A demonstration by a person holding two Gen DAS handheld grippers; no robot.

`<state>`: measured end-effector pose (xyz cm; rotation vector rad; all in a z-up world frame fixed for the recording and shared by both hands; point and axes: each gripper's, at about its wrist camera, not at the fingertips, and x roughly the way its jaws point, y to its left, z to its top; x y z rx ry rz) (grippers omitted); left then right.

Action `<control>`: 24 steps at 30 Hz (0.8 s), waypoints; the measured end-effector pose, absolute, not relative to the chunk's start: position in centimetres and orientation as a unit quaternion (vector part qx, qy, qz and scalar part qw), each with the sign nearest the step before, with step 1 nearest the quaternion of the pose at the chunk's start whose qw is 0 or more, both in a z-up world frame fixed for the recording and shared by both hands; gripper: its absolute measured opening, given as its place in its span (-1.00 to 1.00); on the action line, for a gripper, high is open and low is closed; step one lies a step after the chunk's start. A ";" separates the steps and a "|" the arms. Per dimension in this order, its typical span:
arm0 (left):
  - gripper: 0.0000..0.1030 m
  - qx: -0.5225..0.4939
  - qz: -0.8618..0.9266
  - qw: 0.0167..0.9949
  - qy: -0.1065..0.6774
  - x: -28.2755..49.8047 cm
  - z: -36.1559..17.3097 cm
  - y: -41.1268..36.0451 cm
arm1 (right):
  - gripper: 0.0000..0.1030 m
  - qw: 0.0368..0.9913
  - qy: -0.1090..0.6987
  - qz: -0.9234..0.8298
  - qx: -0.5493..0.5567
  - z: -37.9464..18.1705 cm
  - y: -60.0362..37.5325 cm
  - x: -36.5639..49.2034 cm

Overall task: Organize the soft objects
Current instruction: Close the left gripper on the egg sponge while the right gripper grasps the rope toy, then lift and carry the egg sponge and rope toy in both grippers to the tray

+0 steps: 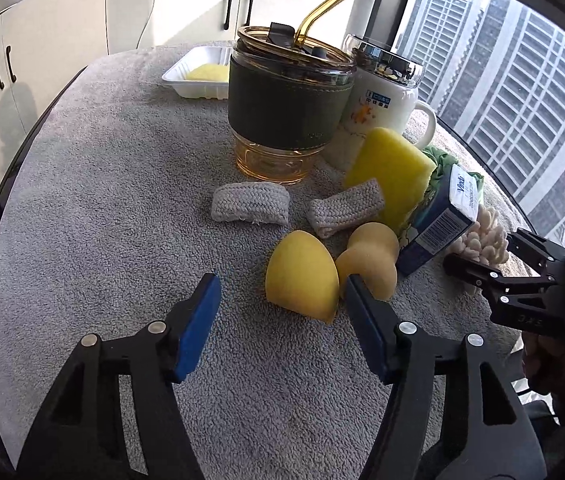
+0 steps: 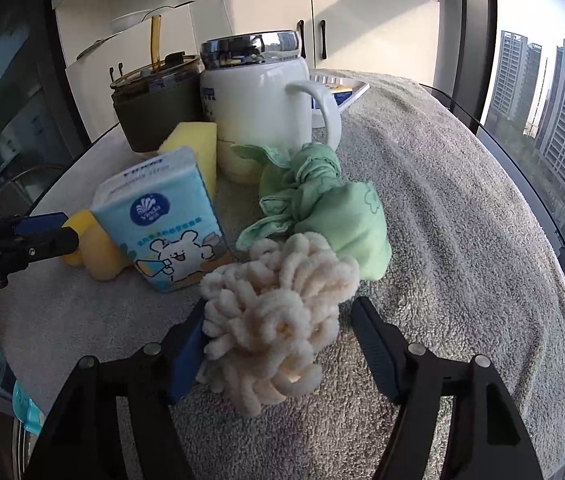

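Note:
My left gripper (image 1: 280, 290) is open just above the grey towel, with a yellow egg-shaped sponge (image 1: 302, 276) at its right finger. A gourd-shaped yellow sponge (image 1: 370, 258), two grey woven pads (image 1: 250, 203), (image 1: 344, 206) and a yellow block sponge (image 1: 392, 170) lie beyond. My right gripper (image 2: 278, 320) is open around a cream chenille ball (image 2: 278, 320), which touches its left pad. A knotted green cloth (image 2: 322, 208) and a tissue pack (image 2: 162, 216) sit behind it. The right gripper also shows in the left wrist view (image 1: 478, 272).
An amber glass cup with dark sleeve and straw (image 1: 286, 108) and a white lidded mug (image 2: 262, 100) stand at the middle. A white tray (image 1: 198, 74) holding a yellow sponge sits at the far side. The round table's edge (image 1: 14, 168) and a window are close.

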<state>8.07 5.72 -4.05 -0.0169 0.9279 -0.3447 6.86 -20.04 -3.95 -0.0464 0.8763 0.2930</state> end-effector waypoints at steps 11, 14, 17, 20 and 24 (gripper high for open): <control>-0.27 0.010 -0.171 0.875 0.453 9.3 -4.8 4.5 | -0.06 0.897 0.417 0.139 -0.037 -3.9 -19.4 7.0; -0.28 0.012 -0.166 0.876 0.452 9.2 -4.8 4.3 | -0.33 0.897 0.416 0.145 -0.042 -3.8 -19.3 6.8; -0.30 0.004 -0.159 0.880 0.448 8.7 -4.6 4.4 | -0.46 0.897 0.414 0.150 -0.042 -3.7 -19.4 6.4; -0.30 -0.005 -0.152 0.885 0.440 7.8 -4.1 4.7 | -0.52 0.897 0.413 0.155 -0.033 -3.5 -19.7 6.0; -0.30 -0.014 -0.147 0.888 0.434 6.4 -3.5 5.4 | -0.53 0.896 0.412 0.166 -0.021 -2.8 -20.3 5.4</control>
